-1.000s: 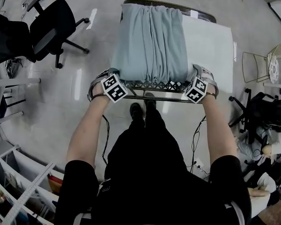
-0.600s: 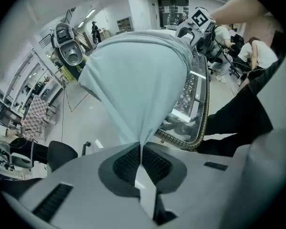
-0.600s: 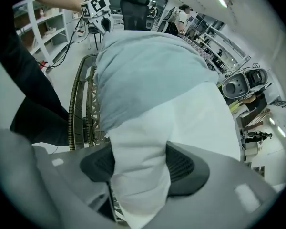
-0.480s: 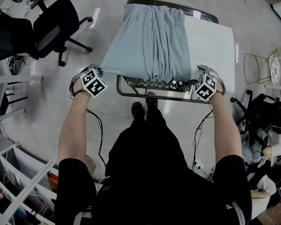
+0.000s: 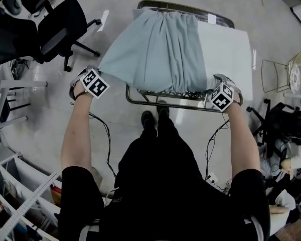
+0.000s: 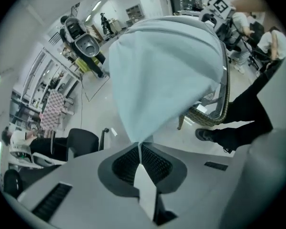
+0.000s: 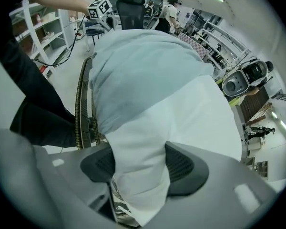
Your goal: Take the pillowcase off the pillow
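A light blue pillowcase (image 5: 155,49) covers the left part of a white pillow (image 5: 223,49) that lies on a wicker-rimmed table (image 5: 160,102). My left gripper (image 5: 102,75) is out past the table's left edge. Its jaws have just been closing and are now shut on the pillowcase's near left corner (image 6: 162,70), which stretches out taut to the gripper (image 6: 140,144). My right gripper (image 5: 211,88) is at the near right corner. Its jaws have also just been closing and now pinch the bare white pillow (image 7: 181,123) between the pads (image 7: 139,161), beside the pillowcase edge (image 7: 138,66).
Black office chairs (image 5: 55,29) stand on the floor to the left. White shelving (image 5: 20,205) is at the lower left, and a wire chair (image 5: 283,69) is at the right. The person's shoes (image 5: 153,118) are under the table's near rim, with cables on the floor beside them.
My left gripper closed on the pillowcase corner and moved left, away from the table, drawing the fabric out sideways. My right gripper closed on the pillow's near right corner and barely moved.
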Demonstrator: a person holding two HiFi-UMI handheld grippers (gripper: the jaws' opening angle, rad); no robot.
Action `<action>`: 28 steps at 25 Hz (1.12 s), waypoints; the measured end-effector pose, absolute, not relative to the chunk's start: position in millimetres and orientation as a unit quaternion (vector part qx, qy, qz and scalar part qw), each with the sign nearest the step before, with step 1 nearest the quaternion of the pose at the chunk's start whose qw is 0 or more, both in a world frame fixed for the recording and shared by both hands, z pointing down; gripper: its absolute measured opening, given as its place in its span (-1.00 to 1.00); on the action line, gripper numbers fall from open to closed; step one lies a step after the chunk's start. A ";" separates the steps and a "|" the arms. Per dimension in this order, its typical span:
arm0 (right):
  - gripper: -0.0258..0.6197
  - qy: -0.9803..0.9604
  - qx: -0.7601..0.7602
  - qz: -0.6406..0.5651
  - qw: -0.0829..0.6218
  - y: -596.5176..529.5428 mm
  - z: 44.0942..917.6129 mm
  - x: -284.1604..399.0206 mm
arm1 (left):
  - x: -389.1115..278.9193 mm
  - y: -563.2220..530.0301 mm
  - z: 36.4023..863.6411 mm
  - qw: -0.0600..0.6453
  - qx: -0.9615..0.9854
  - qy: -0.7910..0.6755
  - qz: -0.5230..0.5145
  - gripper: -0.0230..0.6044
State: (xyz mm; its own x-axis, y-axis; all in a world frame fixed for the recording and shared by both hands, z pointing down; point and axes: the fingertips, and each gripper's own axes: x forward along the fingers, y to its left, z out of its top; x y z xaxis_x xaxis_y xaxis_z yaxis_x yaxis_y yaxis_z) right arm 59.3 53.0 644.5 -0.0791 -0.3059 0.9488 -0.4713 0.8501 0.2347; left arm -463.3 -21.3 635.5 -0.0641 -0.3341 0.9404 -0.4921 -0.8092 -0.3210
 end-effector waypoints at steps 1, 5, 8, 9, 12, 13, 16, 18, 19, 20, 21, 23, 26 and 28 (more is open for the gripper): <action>0.02 -0.727 0.264 0.068 0.630 52.8 645.0 58.8 | -449.3 -12.9 637.2 0.052 0.691 -0.291 0.660 -0.87; 0.04 -0.721 0.257 0.078 0.639 52.4 642.5 58.9 | -382.2 29.7 641.4 0.032 0.747 -0.230 0.623 -0.26; 0.05 -0.719 0.255 0.080 0.642 54.2 643.0 58.9 | -331.1 57.3 646.8 0.007 0.783 -0.181 0.595 -0.20; 0.05 -0.718 0.256 0.080 0.642 54.1 643.4 58.5 | -317.9 60.6 650.2 0.001 0.789 -0.172 0.589 -0.20; 0.06 -0.717 0.261 0.080 0.642 52.7 644.8 57.9 | -295.0 56.5 661.6 -0.002 0.795 -0.166 0.583 -0.20; 0.06 -0.716 0.262 0.079 0.642 52.5 645.2 57.6 | -293.1 53.9 664.3 -0.003 0.794 -0.166 0.585 -0.26; 0.05 -0.712 0.261 0.078 0.647 53.2 646.7 56.3 | -301.2 50.5 668.4 -0.022 0.778 -0.159 0.607 -0.78; 0.04 -0.712 0.258 0.076 0.649 53.9 646.0 57.1 | -311.8 48.5 671.2 -0.036 0.766 -0.152 0.624 -0.89; 0.03 -0.713 0.257 0.076 0.648 54.1 644.6 57.5 | -318.0 45.4 672.2 -0.040 0.760 -0.152 0.631 -0.89; 0.02 -0.715 0.257 0.076 0.646 54.1 642.8 57.5 | -324.9 40.9 672.4 -0.043 0.754 -0.154 0.637 -0.89; 0.01 -0.717 0.257 0.076 0.644 53.8 640.8 57.1 | -332.5 35.5 672.1 -0.045 0.749 -0.157 0.643 -0.89; 0.00 -0.721 0.258 0.078 0.638 53.4 637.7 56.4 | -348.4 23.5 669.9 -0.044 0.741 -0.164 0.649 -0.89; 0.00 -0.727 0.265 0.082 0.628 51.9 634.4 57.1 | -375.3 3.8 664.2 -0.038 0.733 -0.179 0.655 -0.89; -0.01 -0.724 0.269 0.084 0.630 51.4 633.9 61.8 | -412.0 -9.4 664.0 -0.031 0.700 -0.198 0.685 -0.90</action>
State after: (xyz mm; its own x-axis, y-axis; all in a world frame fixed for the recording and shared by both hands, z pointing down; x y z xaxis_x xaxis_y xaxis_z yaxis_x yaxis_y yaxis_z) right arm 61.8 51.4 633.9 -0.0614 -0.2836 0.9570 -0.4959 0.8407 0.2173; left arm -412.0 -9.4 664.0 -0.0169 -0.3196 0.9474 -0.2349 -0.9197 -0.3145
